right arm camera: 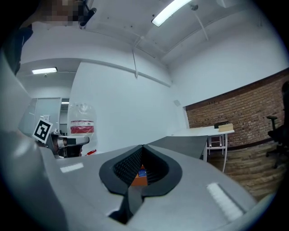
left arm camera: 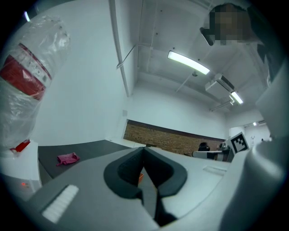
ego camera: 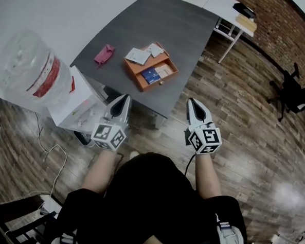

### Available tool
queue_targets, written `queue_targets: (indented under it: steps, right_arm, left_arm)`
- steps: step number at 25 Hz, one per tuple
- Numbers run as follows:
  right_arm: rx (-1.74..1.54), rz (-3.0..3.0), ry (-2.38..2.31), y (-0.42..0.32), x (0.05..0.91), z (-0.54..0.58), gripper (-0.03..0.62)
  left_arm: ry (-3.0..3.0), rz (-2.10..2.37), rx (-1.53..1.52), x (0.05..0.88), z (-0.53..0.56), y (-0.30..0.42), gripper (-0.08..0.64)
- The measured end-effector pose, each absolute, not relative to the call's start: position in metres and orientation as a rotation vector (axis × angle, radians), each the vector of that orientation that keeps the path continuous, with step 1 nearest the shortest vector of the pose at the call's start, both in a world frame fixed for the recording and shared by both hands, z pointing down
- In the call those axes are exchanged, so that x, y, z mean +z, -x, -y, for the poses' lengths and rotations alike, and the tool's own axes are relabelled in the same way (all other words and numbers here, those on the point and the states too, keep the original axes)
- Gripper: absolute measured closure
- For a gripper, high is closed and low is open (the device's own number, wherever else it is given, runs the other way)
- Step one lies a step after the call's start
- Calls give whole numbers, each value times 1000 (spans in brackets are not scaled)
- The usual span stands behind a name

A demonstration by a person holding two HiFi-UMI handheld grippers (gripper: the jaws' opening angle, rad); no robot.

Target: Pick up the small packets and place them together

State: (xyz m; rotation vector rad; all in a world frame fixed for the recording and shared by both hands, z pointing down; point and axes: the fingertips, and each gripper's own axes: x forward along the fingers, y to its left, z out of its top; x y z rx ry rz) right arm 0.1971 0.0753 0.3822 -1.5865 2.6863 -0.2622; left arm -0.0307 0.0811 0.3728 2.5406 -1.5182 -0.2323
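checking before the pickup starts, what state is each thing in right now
left gripper: shut, empty, touching nothing
right gripper: shut, empty, touching nothing
orange tray: open-topped, on the table, packets inside
blue packet: lying flat in the tray
white packets: lying at the tray's far end
pink packet: loose on the table, left of the tray

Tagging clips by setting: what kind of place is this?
Probably an office or lab workspace: a grey desk with a water cooler beside it, and an office chair on a wood-look floor by a brick wall.
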Motion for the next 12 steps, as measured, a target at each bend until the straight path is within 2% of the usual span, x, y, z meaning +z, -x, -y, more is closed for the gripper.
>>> queue_targets:
  steps: [12]
  right_arm:
    - [-252, -2730, 1586, -179, 385, -79, 592]
  left_arm:
    - [-2475, 1527, -291, 384, -87, 53, 560]
